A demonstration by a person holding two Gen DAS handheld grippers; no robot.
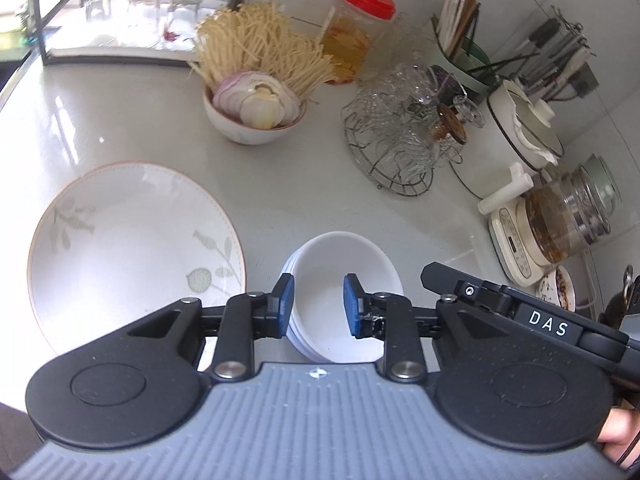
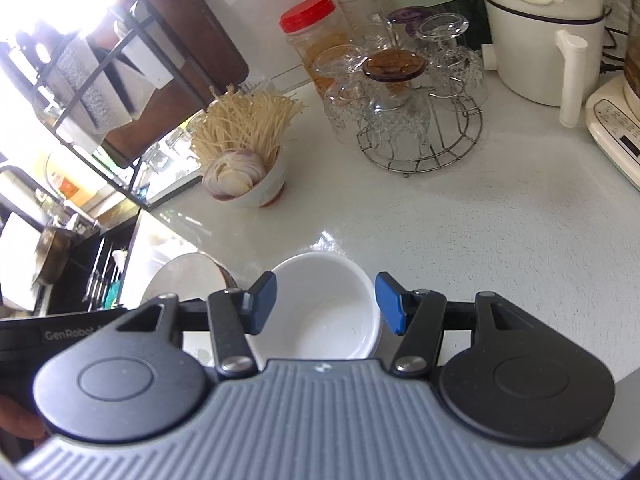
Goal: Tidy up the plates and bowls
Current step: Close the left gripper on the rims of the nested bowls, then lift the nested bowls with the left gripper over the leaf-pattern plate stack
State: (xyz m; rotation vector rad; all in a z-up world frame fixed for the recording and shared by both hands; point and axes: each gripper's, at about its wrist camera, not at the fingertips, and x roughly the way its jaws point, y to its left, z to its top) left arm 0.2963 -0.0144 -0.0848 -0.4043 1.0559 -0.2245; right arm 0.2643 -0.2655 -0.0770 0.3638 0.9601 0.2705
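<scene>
We are holding both grippers over the pale countertop [image 1: 280, 184], pointing down at a stack of small white bowls [image 1: 344, 280]. The left gripper [image 1: 318, 306] is hovering with its blue pads parted; the left pad is sitting just outside the stack's left rim and the right pad is hanging over the inside of the top bowl, neither one pressing on it as far as we are seeing. The right gripper [image 2: 326, 304] is standing wider, its pads apart on either side of the same white bowls [image 2: 320, 304], with clear gaps to the rim, so nothing is being gripped. In the left wrist view the other gripper's black arm, marked DAS, is reaching in from the right.

Just to the left of the bowls we are seeing a large white plate [image 1: 132, 248] with a grey leaf pattern and a thin reddish rim, lying flat on the counter, close beside the stack but whether touching it we cannot tell. Farther back a white bowl of sliced onion [image 1: 256, 116] is sitting, with a bunch of enoki mushrooms [image 1: 260, 44] behind it. A red-lidded jar [image 1: 356, 28], a wire rack of upturned glasses [image 1: 396, 140], a white pot [image 1: 524, 128] and a glass kettle on its base [image 1: 560, 224] are lining the right side
</scene>
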